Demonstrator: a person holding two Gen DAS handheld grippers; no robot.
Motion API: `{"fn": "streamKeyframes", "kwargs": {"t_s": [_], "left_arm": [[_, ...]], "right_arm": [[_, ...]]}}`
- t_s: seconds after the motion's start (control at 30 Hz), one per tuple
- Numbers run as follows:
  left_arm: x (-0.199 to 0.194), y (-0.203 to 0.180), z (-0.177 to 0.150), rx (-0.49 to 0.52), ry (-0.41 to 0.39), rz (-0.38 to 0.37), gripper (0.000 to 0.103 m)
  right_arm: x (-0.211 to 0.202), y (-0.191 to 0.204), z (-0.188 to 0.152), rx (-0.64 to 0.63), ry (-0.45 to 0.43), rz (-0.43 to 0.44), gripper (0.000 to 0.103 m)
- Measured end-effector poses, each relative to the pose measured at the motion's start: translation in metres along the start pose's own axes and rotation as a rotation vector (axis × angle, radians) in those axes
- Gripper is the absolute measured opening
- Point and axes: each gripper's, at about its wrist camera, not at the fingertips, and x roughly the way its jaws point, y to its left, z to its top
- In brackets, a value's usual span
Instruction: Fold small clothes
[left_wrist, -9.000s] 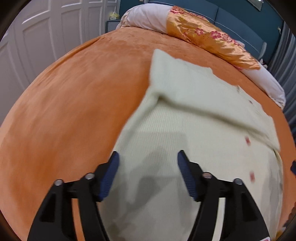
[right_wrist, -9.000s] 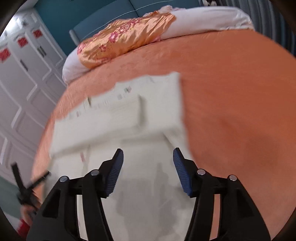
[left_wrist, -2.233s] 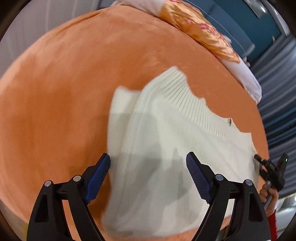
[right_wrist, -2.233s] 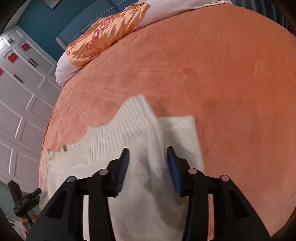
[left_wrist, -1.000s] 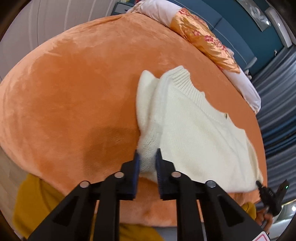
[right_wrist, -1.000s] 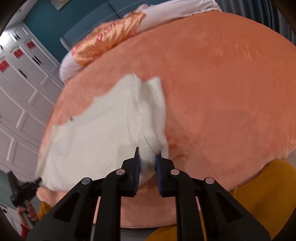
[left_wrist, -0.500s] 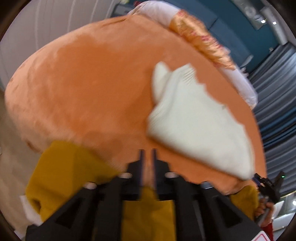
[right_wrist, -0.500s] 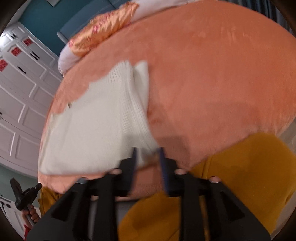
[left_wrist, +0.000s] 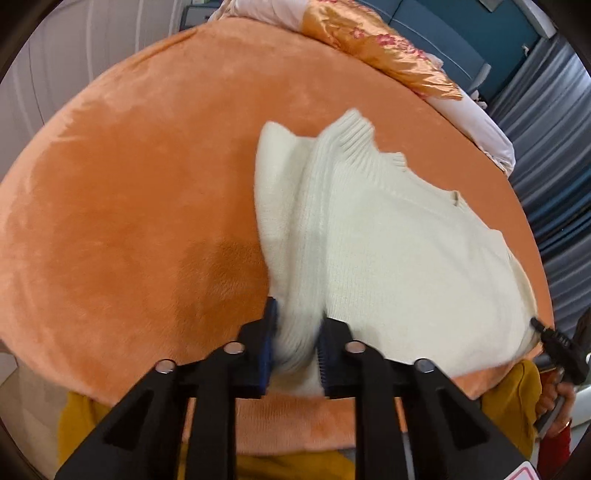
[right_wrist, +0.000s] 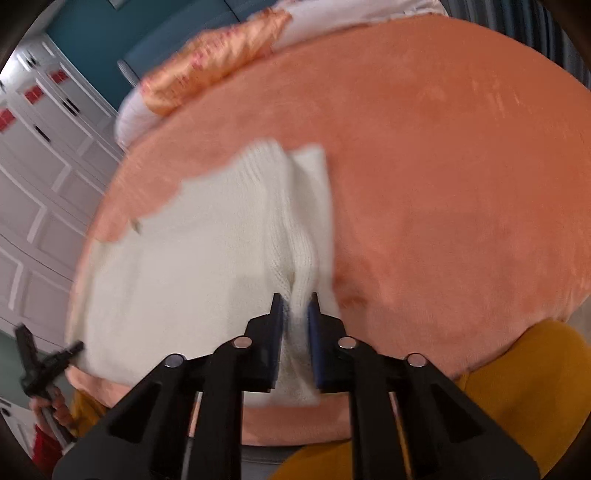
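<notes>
Sweater (left_wrist: 388, 240) edge lifted again, both tools clamped, blurred.

sweater (left_wrist: 388, 236): cream ribbed knit | blanket (left_wrist: 147, 184): orange | pillow (left_wrist: 388, 48): gold floral

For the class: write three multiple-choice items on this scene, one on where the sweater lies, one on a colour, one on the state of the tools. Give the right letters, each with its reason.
1. Where does the sweater lie?
A. On the orange bedspread
B. On the floor
C. On a chair

2. What colour is the sweater?
A. Navy
B. Cream
C. Red

3. How do the two tools stand?
A. Both open, clear of the knit
B. One open
C. Both shut on the knit

Key:
1 A: the sweater rests on the orange bedspread.
2 B: its knit is cream.
3 C: left tool and right tool each pinch a fold of it.
</notes>
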Motion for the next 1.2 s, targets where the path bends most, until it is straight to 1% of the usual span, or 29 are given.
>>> {"fn": "streamKeyframes", "kwargs": {"t_s": [0.07,0.13,0.23,0.27,0.3,0.33,0.37,0.4,0.43,0.47,0.5,0.53,0.57,0.6,0.67,0.73,0.77,0.8,0.83,0.87,0.9,0.93,0.97,1.03,1.1,1.17,1.2], "left_arm": [[-0.016,0.0,-0.011,0.003,0.01,-0.01,0.009],[-0.026,0.001,-0.028,0.005,0.052,-0.014,0.009],[-0.016,0.001,-0.05,-0.002,0.113,0.004,0.01],[-0.01,0.001,-0.059,-0.001,0.114,0.036,0.012],[-0.009,0.0,-0.062,-0.006,0.1,0.058,0.017],[-0.011,-0.001,-0.062,-0.017,0.085,0.068,0.02],[-0.017,-0.001,-0.06,-0.035,0.06,0.071,0.021],[-0.029,-0.003,-0.057,-0.053,0.016,0.07,0.021],[-0.044,-0.007,-0.05,-0.055,-0.041,0.064,0.022],[-0.053,-0.011,-0.046,-0.048,-0.078,0.058,0.033],[-0.068,-0.017,-0.037,-0.03,-0.148,0.047,0.058],[-0.077,-0.022,-0.03,-0.017,-0.202,0.043,0.069],[-0.084,-0.029,-0.017,-0.009,-0.26,0.041,0.081],[-0.082,-0.032,-0.007,-0.011,-0.28,0.036,0.082],[-0.066,-0.035,0.016,-0.025,-0.272,0.003,0.084],[-0.029,-0.032,0.041,-0.066,-0.216,-0.009,0.085],[-0.008,-0.03,0.051,-0.095,-0.17,-0.014,0.084],[0.006,-0.027,0.053,-0.118,-0.134,-0.028,0.084],[0.023,-0.026,0.058,-0.135,-0.101,-0.046,0.084],[0.033,-0.026,0.059,-0.142,-0.087,-0.044,0.078],[0.046,-0.026,0.061,-0.135,-0.068,-0.045,0.053],[0.055,-0.027,0.063,-0.115,-0.038,-0.047,0.029],[0.061,-0.029,0.066,-0.103,-0.001,-0.028,0.006],[0.049,-0.033,0.074,-0.087,-0.046,-0.04,0.006],[0.025,-0.038,0.082,-0.049,-0.127,-0.04,0.006],[0.008,-0.037,0.092,-0.051,-0.183,-0.041,0.006],[0.005,-0.035,0.097,-0.059,-0.198,-0.023,0.006]], "right_arm": [[-0.016,0.002,0.002,-0.015,-0.023,0.0,0.01],[-0.027,0.0,-0.002,-0.042,-0.005,-0.017,0.01],[-0.021,-0.014,-0.021,-0.071,0.064,-0.091,0.01],[-0.013,-0.022,-0.027,-0.064,0.105,-0.102,0.011],[-0.001,-0.031,-0.034,-0.047,0.157,-0.102,0.011],[0.001,-0.032,-0.033,-0.036,0.162,-0.095,0.014],[-0.001,-0.031,-0.029,-0.034,0.156,-0.088,0.017],[-0.005,-0.025,-0.023,-0.053,0.136,-0.085,0.02],[-0.012,-0.018,-0.017,-0.085,0.103,-0.103,0.03],[-0.017,-0.012,-0.011,-0.118,0.071,-0.12,0.048],[-0.022,-0.007,-0.003,-0.147,0.037,-0.126,0.056],[-0.025,-0.002,0.005,-0.162,0.004,-0.121,0.064],[-0.027,0.001,0.015,-0.168,-0.023,-0.111,0.065],[-0.022,0.005,0.029,-0.162,-0.039,-0.086,0.065],[-0.006,0.006,0.051,-0.139,-0.035,-0.044,0.066],[0.022,0.009,0.069,-0.099,-0.025,-0.032,0.066],[0.034,0.011,0.075,-0.083,-0.01,-0.027,0.066],[0.049,0.014,0.078,-0.074,0.01,-0.031,0.066],[0.06,0.017,0.08,-0.078,0.026,-0.034,0.061],[0.07,0.022,0.08,-0.088,0.046,-0.041,0.041],[0.082,0.028,0.077,-0.112,0.081,-0.043,0.028],[0.09,0.034,0.076,-0.142,0.105,-0.059,0.011],[0.09,0.039,0.075,-0.156,0.104,-0.06,0.011],[0.075,0.049,0.082,-0.174,0.045,-0.024,0.01],[0.051,0.059,0.097,-0.178,-0.038,0.024,0.01],[0.035,0.066,0.11,-0.176,-0.101,0.055,0.01],[0.031,0.069,0.119,-0.174,-0.131,0.063,0.01]]}}
